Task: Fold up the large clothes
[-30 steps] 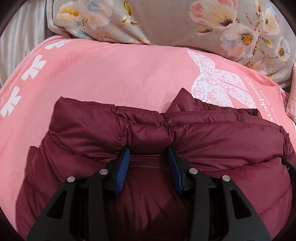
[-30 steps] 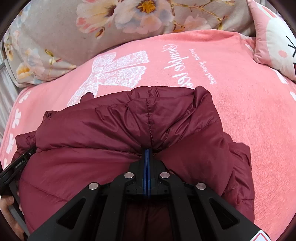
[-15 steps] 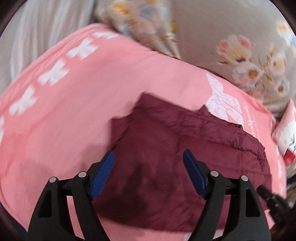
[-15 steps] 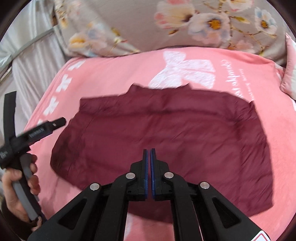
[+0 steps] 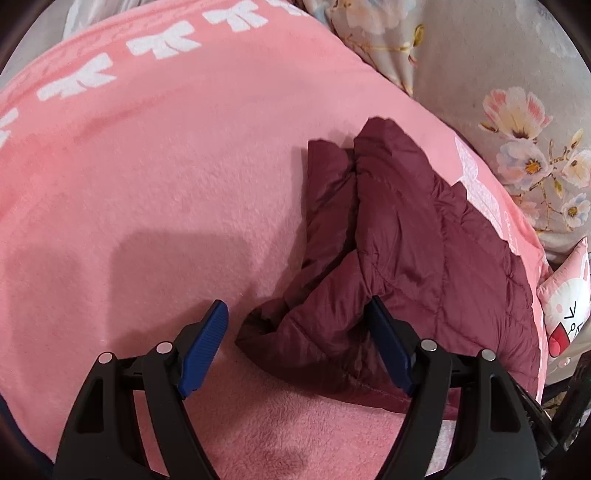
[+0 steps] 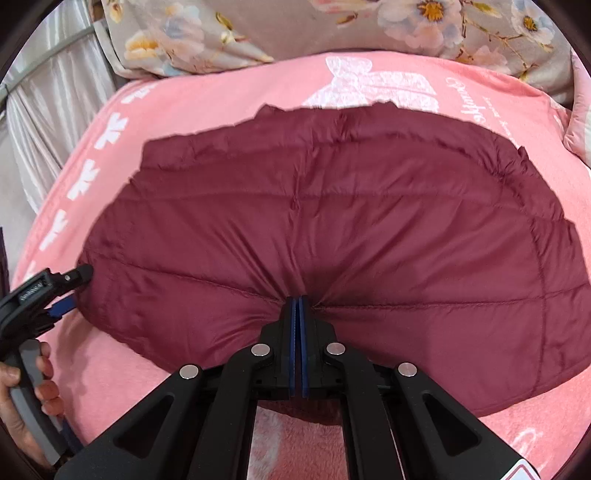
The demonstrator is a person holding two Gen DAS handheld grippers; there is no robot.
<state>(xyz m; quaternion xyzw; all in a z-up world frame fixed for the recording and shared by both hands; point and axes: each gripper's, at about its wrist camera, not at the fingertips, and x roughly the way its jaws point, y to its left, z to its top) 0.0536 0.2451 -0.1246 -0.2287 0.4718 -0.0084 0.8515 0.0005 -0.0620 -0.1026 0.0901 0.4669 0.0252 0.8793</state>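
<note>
A maroon puffer jacket (image 6: 332, 221), laid folded across the centre of a pink blanket (image 6: 229, 96) on a bed, is pinched at its near edge by the right gripper (image 6: 298, 306), while the left gripper (image 5: 295, 343), spread wide, is set around its lower-left corner, floral pillows (image 6: 258, 33) being ranged along the top.

The left claw (image 5: 295, 347) is held wide open, its blue pads (image 5: 205, 347) spread well apart and pointed low. The right claw (image 6: 297, 306) is pressed shut, pads together. At the near left, a hand (image 6: 26, 391) is wrapped around the left claw's handle.
</note>
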